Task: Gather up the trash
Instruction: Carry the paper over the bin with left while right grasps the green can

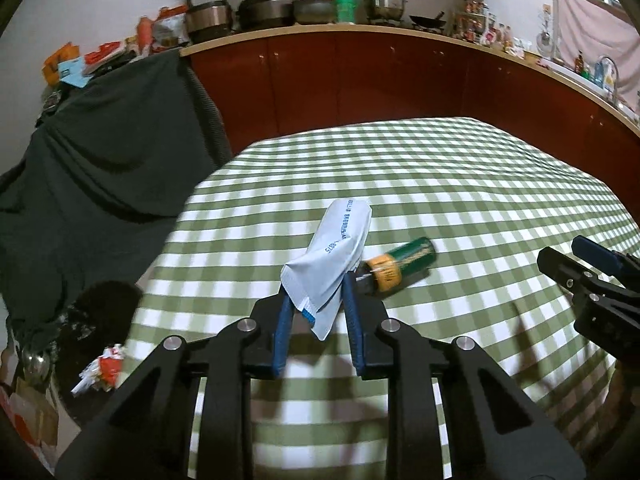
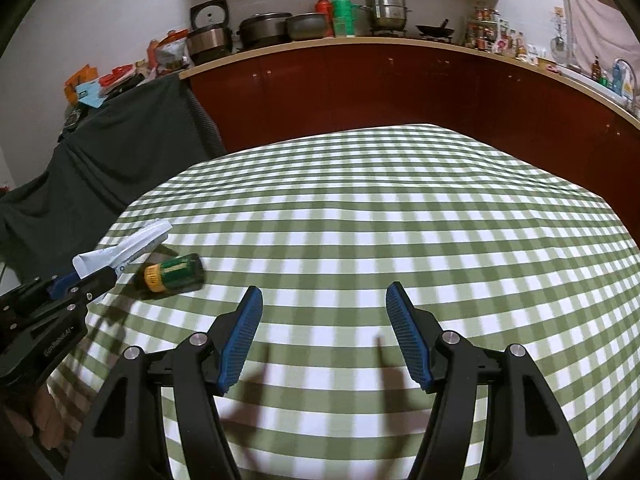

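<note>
My left gripper (image 1: 318, 290) is shut on a crumpled white paper wrapper with blue print (image 1: 334, 256) and holds it above the green checked tablecloth (image 1: 460, 184). A small green bottle with a yellow label (image 1: 398, 266) lies on its side on the cloth just right of the wrapper. In the right wrist view the wrapper (image 2: 128, 250) and the bottle (image 2: 174, 272) are at the left, with the left gripper (image 2: 102, 278) beside them. My right gripper (image 2: 324, 300) is open and empty above the cloth; it shows at the right edge of the left wrist view (image 1: 560, 256).
A dark cloth (image 1: 100, 168) covers furniture left of the table. Crumpled red and white trash (image 1: 100, 372) lies low at the left, below the table edge. Red cabinets (image 1: 360, 80) with pots and bottles on the counter stand behind the table.
</note>
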The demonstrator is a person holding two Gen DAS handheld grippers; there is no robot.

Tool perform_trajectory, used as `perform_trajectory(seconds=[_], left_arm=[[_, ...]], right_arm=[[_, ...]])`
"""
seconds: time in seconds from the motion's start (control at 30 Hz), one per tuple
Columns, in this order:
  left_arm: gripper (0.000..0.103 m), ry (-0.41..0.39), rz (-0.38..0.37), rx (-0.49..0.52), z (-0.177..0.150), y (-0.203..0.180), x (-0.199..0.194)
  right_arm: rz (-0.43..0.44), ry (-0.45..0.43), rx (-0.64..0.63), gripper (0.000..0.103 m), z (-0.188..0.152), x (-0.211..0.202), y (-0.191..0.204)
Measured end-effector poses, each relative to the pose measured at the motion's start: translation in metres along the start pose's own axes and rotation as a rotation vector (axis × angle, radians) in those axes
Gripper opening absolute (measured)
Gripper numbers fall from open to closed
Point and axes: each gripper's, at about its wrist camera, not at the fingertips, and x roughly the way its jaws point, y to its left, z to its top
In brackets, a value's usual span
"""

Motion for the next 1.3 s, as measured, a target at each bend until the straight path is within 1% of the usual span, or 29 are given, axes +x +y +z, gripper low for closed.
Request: perform_trajectory(seconds=[0.2,0.37,0.57,0.67,0.8,0.87,1.03,1.3], left_arm=[[0.023,-0.001,0.064,-0.045,-0.009,0.039,-0.013],[0.023,0.0,0.115,-0.086,-0.017,0.072,-0.024],[0.023,-0.004,0.169,-0.138,-0.024,0.11,-0.033],[0.023,-0.002,0.19,-0.16,-0.027,0.126,-0.034],[0.023,0.0,0.205,-0.186,-0.031,0.144,-0.034],[0.023,-0.001,0.207,-0.195,-0.033,0.149,-0.034],[0.023,0.003,0.21,-0.21,-0.038,0.161,-0.031],[0.023,0.01,0.206,-0.232,-0.041,0.172,-0.025]], right_arm=[[0.063,0.023,-0.032,0.063,0.0,0.009,0.038],[0.11,0.048,-0.053,0.066,0.001,0.019,0.071],[0.122,0.099,-0.083,0.066,0.002,0.036,0.099],[0.132,0.114,-0.069,0.066,0.003,0.041,0.104],[0.121,0.134,-0.06,0.067,0.006,0.049,0.114],[0.103,0.141,-0.061,0.068,0.007,0.054,0.118],[0.096,0.165,-0.058,0.07,0.011,0.064,0.123],[0.079,0.174,-0.036,0.07,0.02,0.071,0.12]])
